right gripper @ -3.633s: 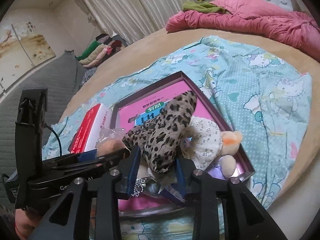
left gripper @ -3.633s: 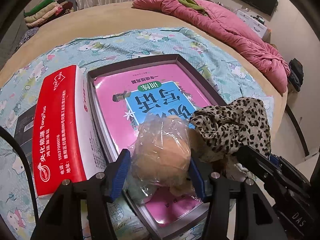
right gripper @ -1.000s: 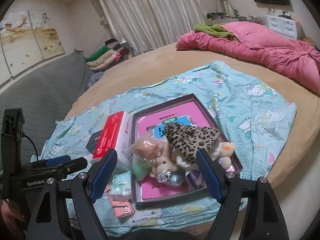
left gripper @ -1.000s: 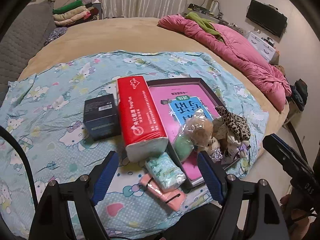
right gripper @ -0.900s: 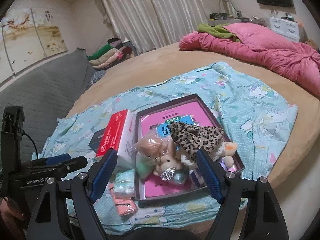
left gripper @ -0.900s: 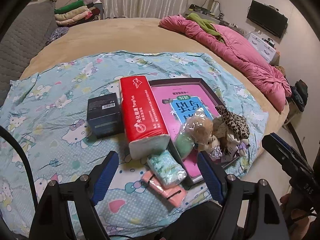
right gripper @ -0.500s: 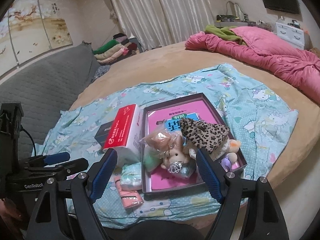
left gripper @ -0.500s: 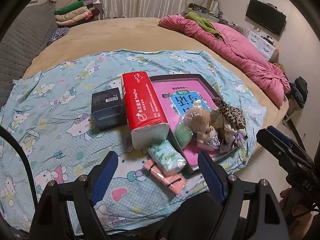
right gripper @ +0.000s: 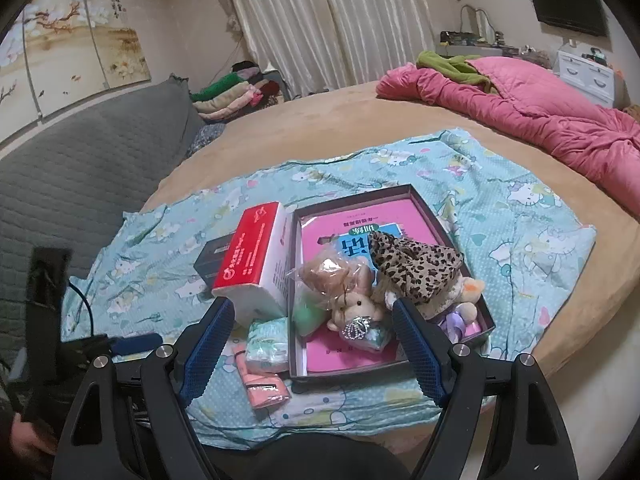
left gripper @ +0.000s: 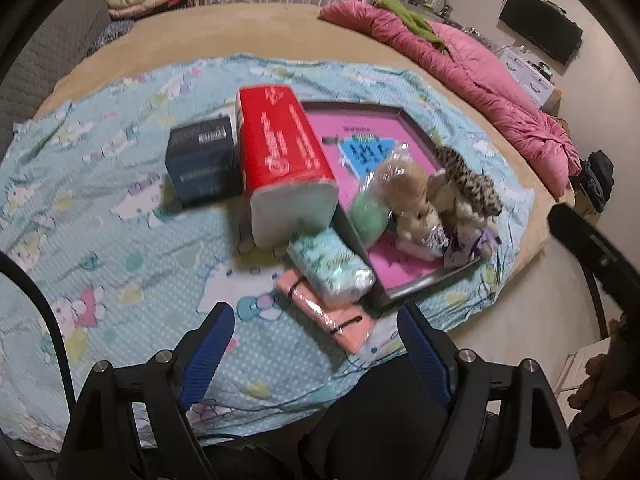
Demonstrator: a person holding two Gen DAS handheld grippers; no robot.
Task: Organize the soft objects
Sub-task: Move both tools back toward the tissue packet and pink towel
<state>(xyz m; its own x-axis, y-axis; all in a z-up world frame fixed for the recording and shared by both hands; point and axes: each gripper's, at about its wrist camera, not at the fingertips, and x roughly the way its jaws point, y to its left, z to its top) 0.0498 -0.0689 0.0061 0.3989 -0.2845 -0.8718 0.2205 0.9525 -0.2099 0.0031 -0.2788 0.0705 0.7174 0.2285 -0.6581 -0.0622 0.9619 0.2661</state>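
On round bed, cartoon sheet, curtains

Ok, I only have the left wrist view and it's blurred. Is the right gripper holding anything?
Observer: No. The right gripper is open with nothing between its fingers. It hangs short of the tray.
Operator: Is anything tucked under the leopard cloth? I just see a smear there.
Observer: Yes. A pale plush with an orange tip pokes out from under the leopard cloth, against the tray's right wall.
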